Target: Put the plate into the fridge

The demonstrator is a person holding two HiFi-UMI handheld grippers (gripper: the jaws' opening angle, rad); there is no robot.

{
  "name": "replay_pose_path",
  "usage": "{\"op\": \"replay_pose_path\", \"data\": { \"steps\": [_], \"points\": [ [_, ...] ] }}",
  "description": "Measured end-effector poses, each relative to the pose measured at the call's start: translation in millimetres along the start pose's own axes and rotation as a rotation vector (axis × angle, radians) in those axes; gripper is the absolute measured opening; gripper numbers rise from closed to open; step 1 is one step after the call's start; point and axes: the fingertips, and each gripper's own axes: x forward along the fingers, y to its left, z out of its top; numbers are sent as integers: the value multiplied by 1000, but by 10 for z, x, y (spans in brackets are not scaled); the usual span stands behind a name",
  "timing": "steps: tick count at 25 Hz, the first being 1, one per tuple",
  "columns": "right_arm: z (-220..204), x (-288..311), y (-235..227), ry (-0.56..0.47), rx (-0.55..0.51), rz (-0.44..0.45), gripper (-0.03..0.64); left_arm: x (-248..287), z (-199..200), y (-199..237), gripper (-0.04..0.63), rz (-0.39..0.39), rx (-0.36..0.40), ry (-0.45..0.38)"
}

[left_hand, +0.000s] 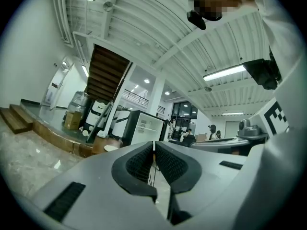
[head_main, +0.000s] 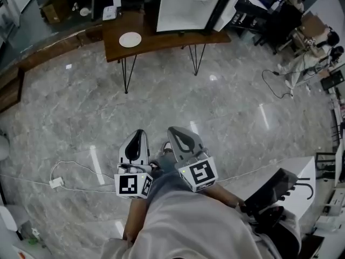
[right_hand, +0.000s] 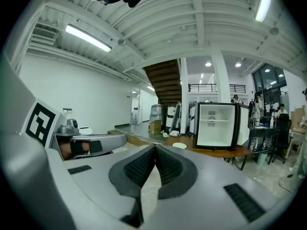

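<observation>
A white plate point(head_main: 130, 39) lies on a brown wooden table point(head_main: 161, 41) far ahead across the room, left of a small fridge point(head_main: 188, 7) whose door stands open on a white, bare interior. The right gripper view shows the plate point(right_hand: 179, 145) and the fridge point(right_hand: 217, 125) in the distance. Both grippers are held close to the person's body, well short of the table. My left gripper point(head_main: 138, 134) is shut with nothing in it, and my right gripper point(head_main: 176, 131) is shut and empty too. The left gripper view shows the fridge point(left_hand: 142, 130) far off.
Grey marble floor lies between me and the table. A white cable with a plug block point(head_main: 56, 183) runs over the floor at the left. Desks, chairs and cables point(head_main: 294, 31) crowd the right side. A wooden step point(head_main: 32, 58) borders the far left.
</observation>
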Motion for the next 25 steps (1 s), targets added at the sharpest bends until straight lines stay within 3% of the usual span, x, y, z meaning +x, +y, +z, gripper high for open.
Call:
{"op": "replay_pose_path", "data": {
  "steps": [11, 19, 25],
  "points": [
    [23, 840, -164, 19, 42, 32, 18, 572, 4, 581, 29, 13, -14, 38],
    [242, 2234, -662, -26, 93, 36, 18, 1648, 178, 1432, 29, 20, 36, 66],
    [609, 3228, -1326, -82, 130, 34, 18, 2818, 478, 1827, 29, -16, 92, 69]
  ]
}}
